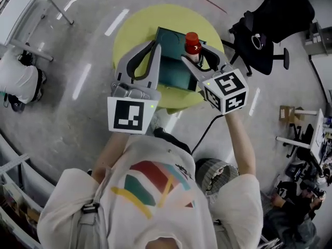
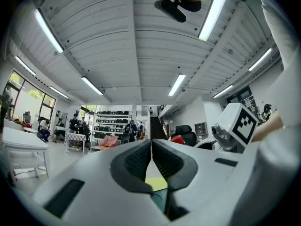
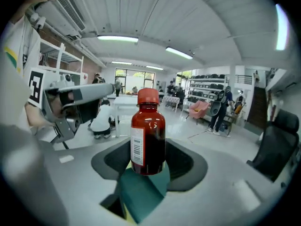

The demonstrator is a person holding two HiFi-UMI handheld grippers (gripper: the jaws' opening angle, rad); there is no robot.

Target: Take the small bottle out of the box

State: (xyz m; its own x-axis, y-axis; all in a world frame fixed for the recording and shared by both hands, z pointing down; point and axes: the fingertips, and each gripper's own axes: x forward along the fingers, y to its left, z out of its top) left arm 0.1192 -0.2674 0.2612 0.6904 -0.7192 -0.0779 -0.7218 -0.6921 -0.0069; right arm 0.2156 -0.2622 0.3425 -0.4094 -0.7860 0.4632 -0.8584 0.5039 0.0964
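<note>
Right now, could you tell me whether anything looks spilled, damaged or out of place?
Nothing stands out: the small bottle is upright and capped, held by the right gripper over the teal box, with no spill visible.

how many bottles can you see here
1: a small red-capped bottle held in the right gripper, over the teal box. Part of the box is covered, so more could be hidden.

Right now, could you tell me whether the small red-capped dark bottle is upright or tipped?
Upright: the small red-capped dark bottle stands cap-up, held in the right gripper.
</note>
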